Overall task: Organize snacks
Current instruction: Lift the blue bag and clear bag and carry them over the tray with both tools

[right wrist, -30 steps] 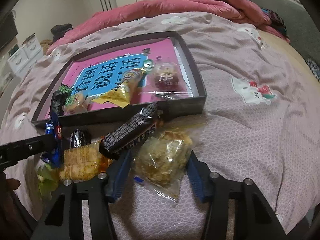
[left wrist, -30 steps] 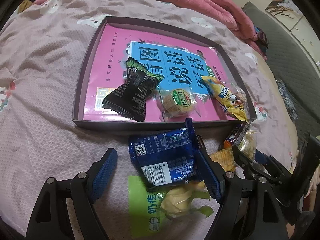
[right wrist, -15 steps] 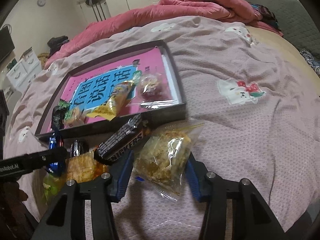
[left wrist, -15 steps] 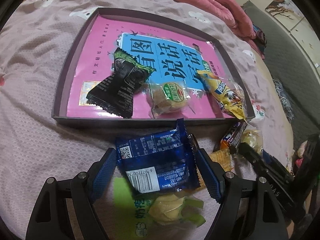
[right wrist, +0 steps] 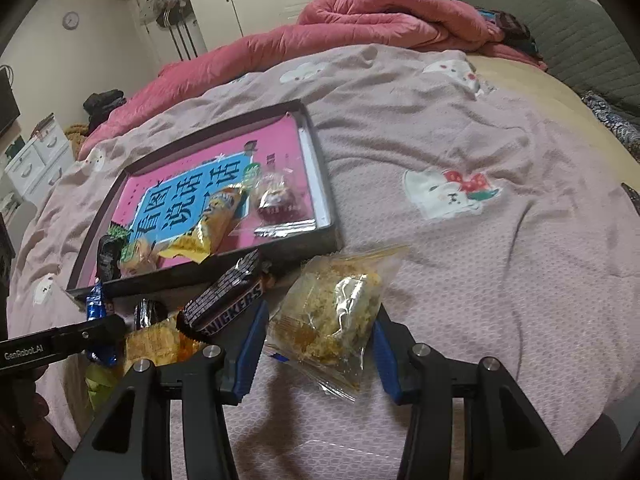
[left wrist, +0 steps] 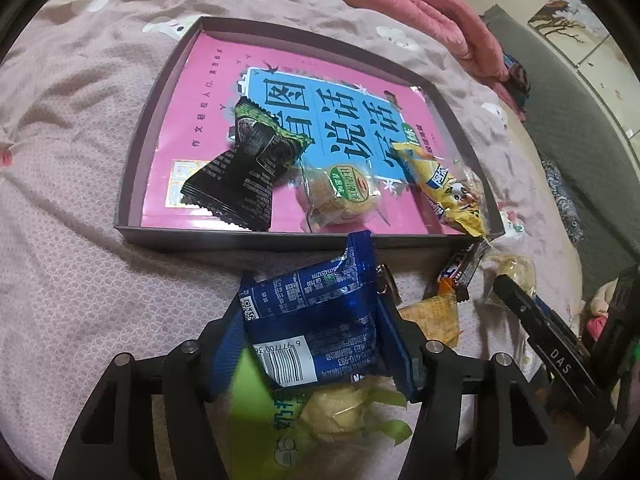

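My left gripper (left wrist: pixel 312 344) is shut on a blue snack packet (left wrist: pixel 320 320) and holds it above the bed, just short of the dark tray (left wrist: pixel 132 184). The tray has a pink book as its floor and holds a black-green packet (left wrist: pixel 244 176), a round cake (left wrist: pixel 340 196), a yellow packet (left wrist: pixel 444 196) and a red clear-wrapped snack (right wrist: pixel 276 200). My right gripper (right wrist: pixel 318 344) is shut on a clear bag of crumbly cake (right wrist: pixel 332 312), lifted off the bed. A Snickers bar (right wrist: pixel 228 304) lies beside it.
A green packet (left wrist: pixel 320 412) and an orange cracker pack (left wrist: pixel 434 312) lie on the pink bedspread (right wrist: pixel 480 280) below the grippers. A rolled red quilt (right wrist: pixel 360 24) lies at the far side. A grey headboard (right wrist: pixel 560 32) stands to the right.
My left gripper has closed on the blue packet and lifted it. My right gripper has risen with the clear bag, which has come off the bedspread.
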{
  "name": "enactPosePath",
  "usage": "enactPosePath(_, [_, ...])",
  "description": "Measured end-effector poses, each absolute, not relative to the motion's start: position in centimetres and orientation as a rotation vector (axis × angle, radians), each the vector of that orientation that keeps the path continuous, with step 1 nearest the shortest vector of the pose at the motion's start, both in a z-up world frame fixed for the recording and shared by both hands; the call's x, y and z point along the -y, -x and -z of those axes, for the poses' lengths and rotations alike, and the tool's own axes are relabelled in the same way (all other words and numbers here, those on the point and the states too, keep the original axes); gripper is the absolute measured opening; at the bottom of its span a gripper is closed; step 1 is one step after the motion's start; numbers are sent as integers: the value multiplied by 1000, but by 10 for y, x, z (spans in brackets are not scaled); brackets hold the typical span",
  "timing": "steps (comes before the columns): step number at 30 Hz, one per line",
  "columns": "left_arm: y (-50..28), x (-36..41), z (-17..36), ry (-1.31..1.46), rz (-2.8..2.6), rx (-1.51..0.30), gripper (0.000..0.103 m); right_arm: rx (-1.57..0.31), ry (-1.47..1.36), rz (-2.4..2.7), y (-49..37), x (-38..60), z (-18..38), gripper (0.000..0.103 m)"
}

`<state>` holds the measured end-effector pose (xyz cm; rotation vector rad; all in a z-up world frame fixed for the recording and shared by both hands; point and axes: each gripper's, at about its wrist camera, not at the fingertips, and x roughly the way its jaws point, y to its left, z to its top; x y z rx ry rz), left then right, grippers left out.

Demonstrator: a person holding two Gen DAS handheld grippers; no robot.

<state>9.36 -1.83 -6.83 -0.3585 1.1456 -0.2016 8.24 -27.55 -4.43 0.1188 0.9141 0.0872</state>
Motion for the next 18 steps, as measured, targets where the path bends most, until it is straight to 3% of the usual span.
enactPosePath(18, [-79,14,28,281,176,-1032,62,-796,-89,-137,-73,263,12,49])
